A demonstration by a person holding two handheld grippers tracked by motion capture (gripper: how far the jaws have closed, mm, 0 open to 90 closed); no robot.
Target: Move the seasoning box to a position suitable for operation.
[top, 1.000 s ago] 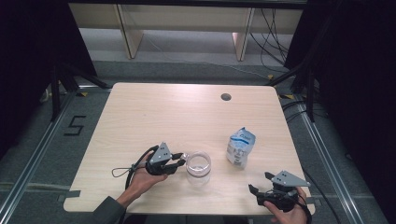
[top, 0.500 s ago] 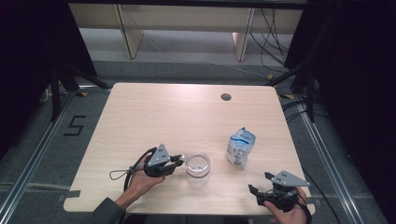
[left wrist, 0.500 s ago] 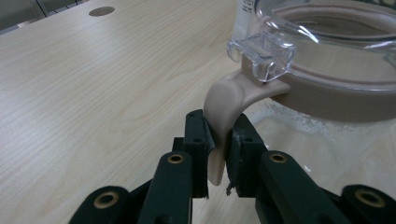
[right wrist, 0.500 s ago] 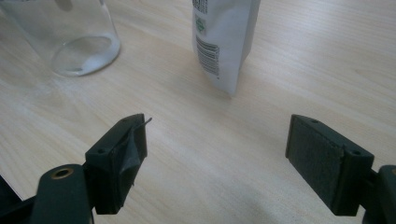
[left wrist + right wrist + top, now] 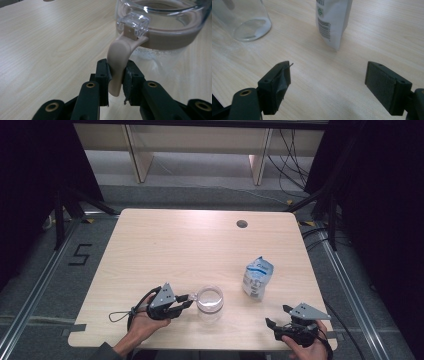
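A clear plastic jar with a beige band at its rim stands near the table's front edge. In the left gripper view its beige tab hangs from a clear clip on the jar. My left gripper is shut on that tab, both pads against it; the jaws have just been opening slightly with the tab still between them. My right gripper rests open and empty at the front right corner. A white and blue bag stands ahead of it, and the jar is farther left.
The light wooden table has a round cable hole near its far edge. Shelving and cables sit on the floor beyond the table. A cable loops from the left gripper toward the front left.
My left hand has shifted a little to the left and toward the near edge, still on the tab. The jar, the bag and the right gripper have kept their places.
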